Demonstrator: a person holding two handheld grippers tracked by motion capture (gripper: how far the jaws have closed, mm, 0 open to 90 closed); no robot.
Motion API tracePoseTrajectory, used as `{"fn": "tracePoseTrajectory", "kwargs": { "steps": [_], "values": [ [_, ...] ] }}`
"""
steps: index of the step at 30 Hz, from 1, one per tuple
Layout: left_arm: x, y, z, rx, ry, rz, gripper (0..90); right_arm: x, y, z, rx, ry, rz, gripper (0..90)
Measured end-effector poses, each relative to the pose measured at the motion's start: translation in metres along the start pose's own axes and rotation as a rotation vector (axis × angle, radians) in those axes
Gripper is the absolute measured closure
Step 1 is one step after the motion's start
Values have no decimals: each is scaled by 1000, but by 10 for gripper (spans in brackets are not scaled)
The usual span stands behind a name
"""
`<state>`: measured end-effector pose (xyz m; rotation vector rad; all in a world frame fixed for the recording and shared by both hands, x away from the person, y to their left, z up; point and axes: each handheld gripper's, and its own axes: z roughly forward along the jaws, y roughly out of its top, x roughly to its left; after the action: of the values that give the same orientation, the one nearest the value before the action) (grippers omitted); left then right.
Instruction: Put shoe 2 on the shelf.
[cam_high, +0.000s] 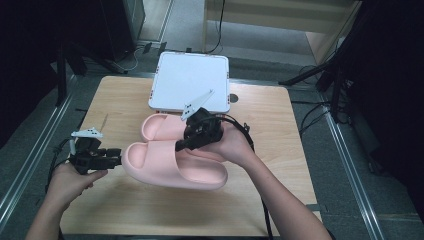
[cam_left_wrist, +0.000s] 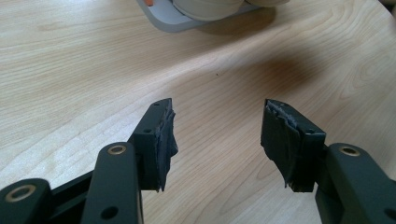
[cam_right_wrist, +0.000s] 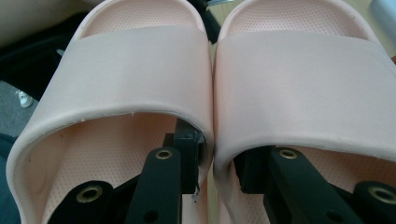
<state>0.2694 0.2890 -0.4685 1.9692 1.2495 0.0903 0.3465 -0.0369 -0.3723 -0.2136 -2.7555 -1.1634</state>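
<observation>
Two pink slide slippers lie side by side on the wooden table (cam_high: 125, 210): the near slipper (cam_high: 170, 165) and the far slipper (cam_high: 160, 125). My right gripper (cam_high: 187, 142) is shut on their two touching inner walls, pinching them together just behind the straps. In the right gripper view one jaw sits inside the left slipper (cam_right_wrist: 135, 70) and the other inside the right slipper (cam_right_wrist: 303, 79), with the gripper (cam_right_wrist: 215, 163) closed on the seam. My left gripper (cam_high: 117, 157) stands open beside the near slipper's toe. Only bare wood lies between its jaws (cam_left_wrist: 217, 135).
A white square box (cam_high: 190, 80) sits at the table's far edge, right behind the slippers; its corner (cam_left_wrist: 163, 18) appears in the left gripper view. Bare wood stretches along the front and the right of the table. Metal rails and cables flank both sides.
</observation>
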Motion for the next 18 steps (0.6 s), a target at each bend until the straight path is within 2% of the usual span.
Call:
{"fn": "tracePoseTrajectory", "kwargs": {
  "steps": [8, 12, 15, 18],
  "values": [
    [1, 1, 2, 2, -8, -1, 443, -5, 29, -25, -12, -24, 3, 738],
    [0, 2, 2, 8, -9, 4, 443, -11, 44, -36, -13, -79, 34, 737],
    [-1, 3, 3, 5, -14, 5, 443, -20, 54, -41, -19, -151, 105, 738],
    [-2, 4, 4, 9, -17, 16, 443, -32, 60, -42, -55, -240, 212, 743]
  ]
}}
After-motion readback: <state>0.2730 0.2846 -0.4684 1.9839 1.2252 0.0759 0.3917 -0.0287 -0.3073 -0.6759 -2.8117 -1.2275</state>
